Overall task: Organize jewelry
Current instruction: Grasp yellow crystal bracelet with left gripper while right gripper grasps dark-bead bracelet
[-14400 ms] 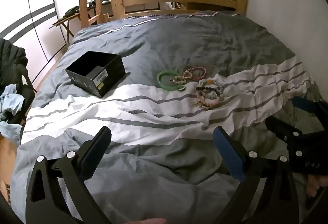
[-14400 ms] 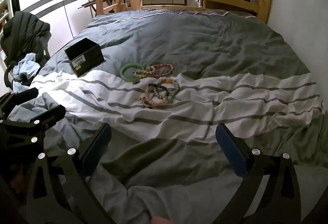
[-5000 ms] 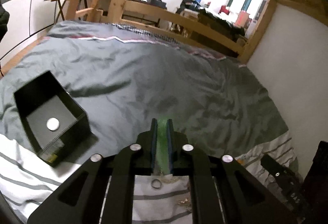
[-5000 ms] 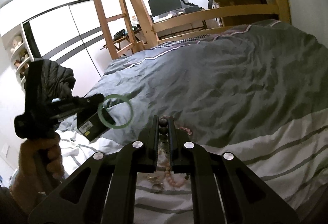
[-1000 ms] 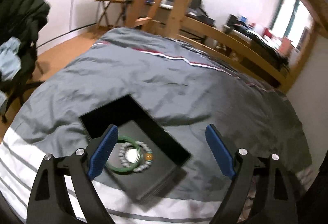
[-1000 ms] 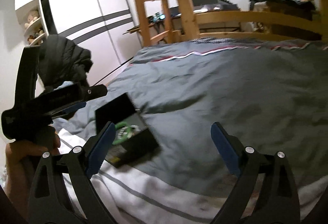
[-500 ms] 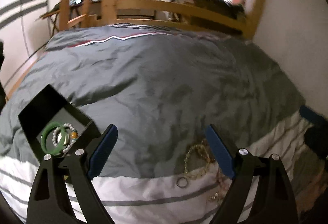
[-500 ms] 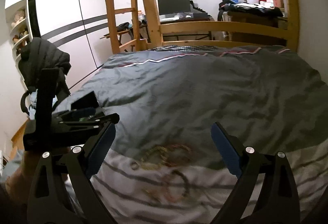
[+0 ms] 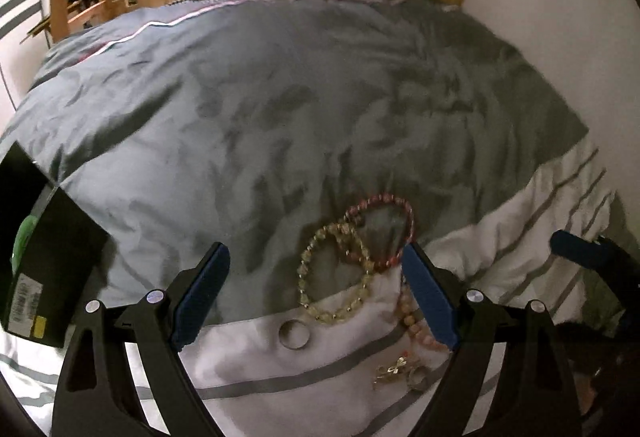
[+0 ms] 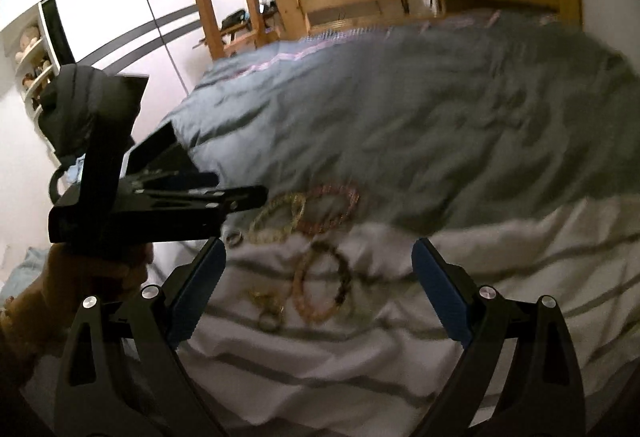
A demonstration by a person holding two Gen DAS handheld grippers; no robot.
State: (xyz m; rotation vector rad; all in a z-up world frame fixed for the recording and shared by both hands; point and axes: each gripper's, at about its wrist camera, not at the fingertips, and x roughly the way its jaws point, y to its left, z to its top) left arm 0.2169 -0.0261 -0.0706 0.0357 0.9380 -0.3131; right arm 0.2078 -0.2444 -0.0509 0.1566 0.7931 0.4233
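— Looking along the left gripper first: jaws spread wide, blue pads apart, nothing clamped between them.

— And below?

— Hovering over a grey and white striped duvet. Pale yellow bead bracelet lying right between the pads, overlapped at its upper right by a dark red bead bracelet. Small metal ring just below the yellow one, on the white band. Pinkish bead bracelet half hidden behind the right pad, with a gold-coloured trinket beside it, too small to identify.

— Any box?

— Black box at the left edge, well apart from the pile, with a sliver of green bangle showing inside. Tip of the right gripper poking in at the far right.

— Turning to the right wrist view?

— Blurred, yet readable. Right gripper also wide open, gripping nothing, poised above the same pile: pinkish bracelet between its pads, yellow one and red one farther up, ring to their left.

— And the other tool?

— Left gripper seen side-on at the left, held by a hand, fingers pointing toward the yellow bracelet without touching it. Black box partly hidden behind that tool.
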